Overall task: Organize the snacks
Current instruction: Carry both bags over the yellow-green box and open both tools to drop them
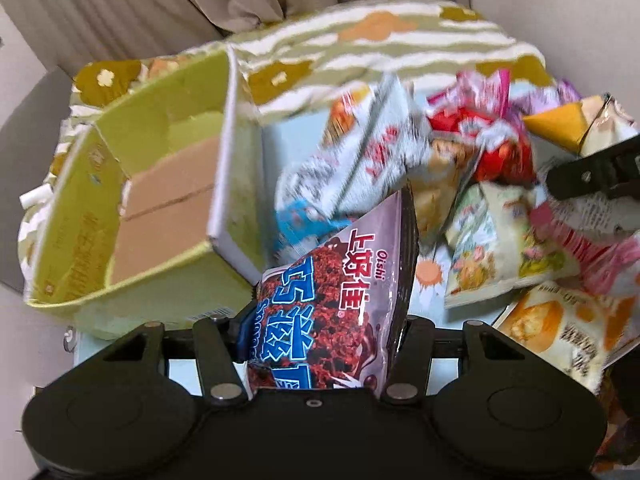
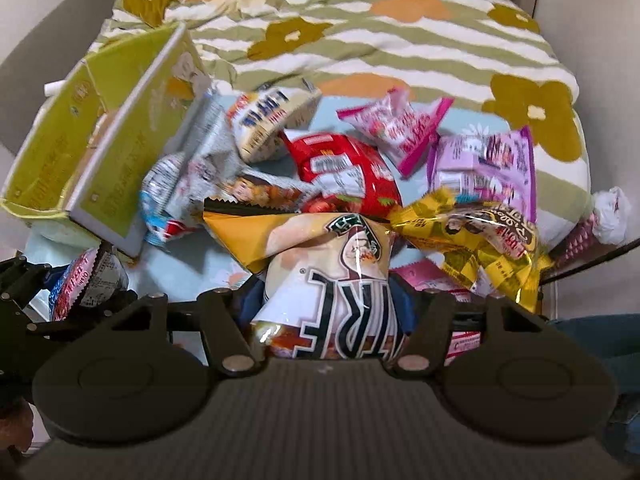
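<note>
Left claw [image 1: 324,332]: pinching a purple Oishi chocolate snack bag [image 1: 340,304], bottom centre of the left wrist frame. Right claw [image 2: 326,312]: pinching a yellow-and-white chip bag [image 2: 328,272], bottom centre of the right wrist frame. Green cardboard box [image 1: 132,208]: open, left of frame, beside the heap. Loose snack packets [image 2: 348,172]: piled mid-frame on pale blue surface [image 2: 192,264]. Striped floral blanket [image 2: 360,36]: upper frame.
</note>
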### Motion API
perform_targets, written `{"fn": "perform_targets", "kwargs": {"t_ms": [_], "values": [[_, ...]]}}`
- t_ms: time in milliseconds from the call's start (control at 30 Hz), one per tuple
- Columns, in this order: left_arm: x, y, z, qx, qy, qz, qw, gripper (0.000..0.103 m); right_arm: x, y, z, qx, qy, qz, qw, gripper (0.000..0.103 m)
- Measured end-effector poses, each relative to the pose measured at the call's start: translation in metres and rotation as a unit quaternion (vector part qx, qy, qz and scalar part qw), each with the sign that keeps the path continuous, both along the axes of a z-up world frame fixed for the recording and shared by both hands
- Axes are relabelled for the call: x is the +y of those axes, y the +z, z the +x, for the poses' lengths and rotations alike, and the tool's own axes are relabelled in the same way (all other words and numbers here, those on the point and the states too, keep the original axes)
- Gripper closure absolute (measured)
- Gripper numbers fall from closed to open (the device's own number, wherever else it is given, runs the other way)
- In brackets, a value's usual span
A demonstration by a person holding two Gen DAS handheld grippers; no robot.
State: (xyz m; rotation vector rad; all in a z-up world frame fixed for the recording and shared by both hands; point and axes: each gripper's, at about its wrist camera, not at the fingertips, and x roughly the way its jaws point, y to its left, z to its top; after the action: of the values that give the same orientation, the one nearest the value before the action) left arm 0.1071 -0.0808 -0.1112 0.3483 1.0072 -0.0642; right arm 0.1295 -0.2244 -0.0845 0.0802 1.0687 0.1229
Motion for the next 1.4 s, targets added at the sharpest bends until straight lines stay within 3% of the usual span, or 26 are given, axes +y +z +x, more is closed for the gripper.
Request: {"fn": "perform_targets", "kwargs": {"t_ms": [200, 400, 633, 867, 1133, 1400], "values": [[0.009, 0.042, -0.014, -0.039, 0.022, -0.014, 0.9989, 0.044, 0.010, 0.035, -0.005, -0.040, 0.021, 0.011, 0.999, 0.025], [0.022, 0.071, -0.014, -0.084, 0.057, -0.001, 0.9948, 0.044, 0.026, 0.060, 0.004, -0.075, 0.056, 0.026, 0.995, 0.025], [0.052, 0.100, 0.012, -0.131, 0.091, 0.009, 0.9872, 0.044, 0.064, 0.087, 0.034, -0.112, 0.099, 0.040, 0.988, 0.025], [0.105, 0.127, 0.062, -0.174, 0.084, 0.012, 0.9810, 0.044, 0.118, 0.114, 0.077, -0.150, 0.098, 0.059, 0.982, 0.026], [0.175, 0.129, 0.143, -0.171, 0.044, -0.009, 0.9842, 0.044, 0.192, 0.127, 0.145, -0.159, 0.049, 0.058, 0.984, 0.026], [0.212, 0.091, 0.230, -0.129, -0.004, -0.027, 0.9913, 0.043, 0.241, 0.099, 0.211, -0.121, -0.014, 0.055, 0.991, 0.025]]}}
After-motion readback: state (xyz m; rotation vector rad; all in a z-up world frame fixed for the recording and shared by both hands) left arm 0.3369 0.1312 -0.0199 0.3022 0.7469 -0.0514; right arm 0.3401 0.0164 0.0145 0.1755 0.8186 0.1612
